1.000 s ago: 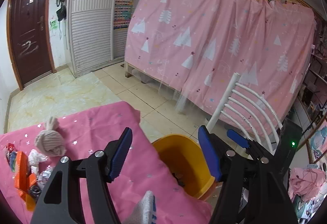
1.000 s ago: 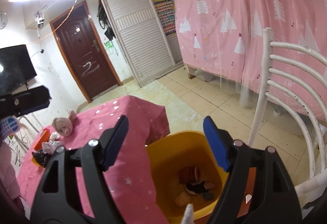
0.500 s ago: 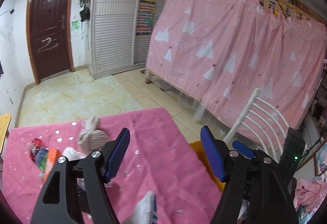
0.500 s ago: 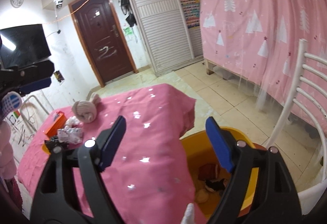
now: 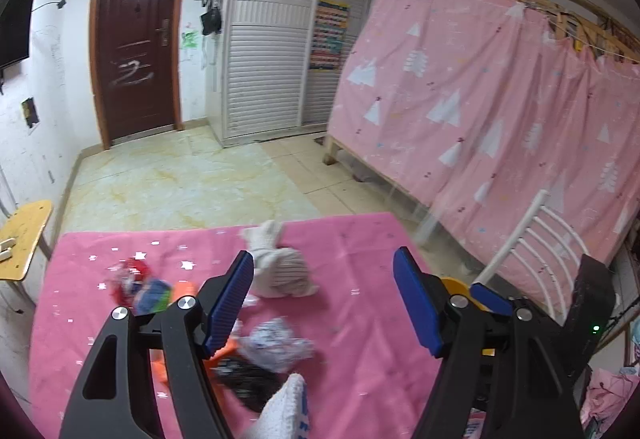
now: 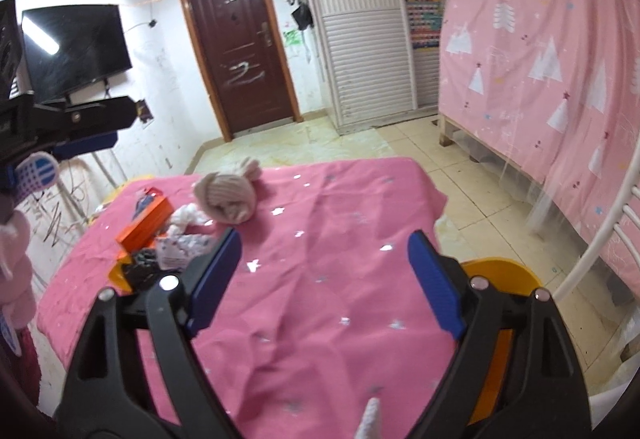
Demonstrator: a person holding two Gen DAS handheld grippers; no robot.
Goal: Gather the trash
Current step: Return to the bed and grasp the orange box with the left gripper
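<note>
My left gripper (image 5: 324, 299) is open and empty above the pink-clothed table (image 5: 360, 255). Below and left of it lies a trash pile: a crumpled white wrapper (image 5: 276, 343), black scraps (image 5: 248, 383), an orange box (image 5: 182, 289), a red and blue wrapper (image 5: 138, 285). A beige knit bundle (image 5: 280, 271) lies beyond. My right gripper (image 6: 324, 279) is open and empty over the table (image 6: 320, 207). The pile shows at its left: orange box (image 6: 146, 219), white wrapper (image 6: 186, 243), black scraps (image 6: 138, 267), knit bundle (image 6: 226, 195). The yellow bin (image 6: 496, 271) sits behind the right finger.
A white slatted chair (image 5: 532, 243) stands right of the table by the bin rim (image 5: 456, 285). A pink curtained bed (image 5: 500, 111) fills the right. A small wooden stool (image 5: 24, 239) is at left. Door (image 6: 240, 59) and shuttered wardrobe are at the back.
Both grippers have swung left, away from the yellow bin and toward the trash pile on the table. Both stayed open and empty.
</note>
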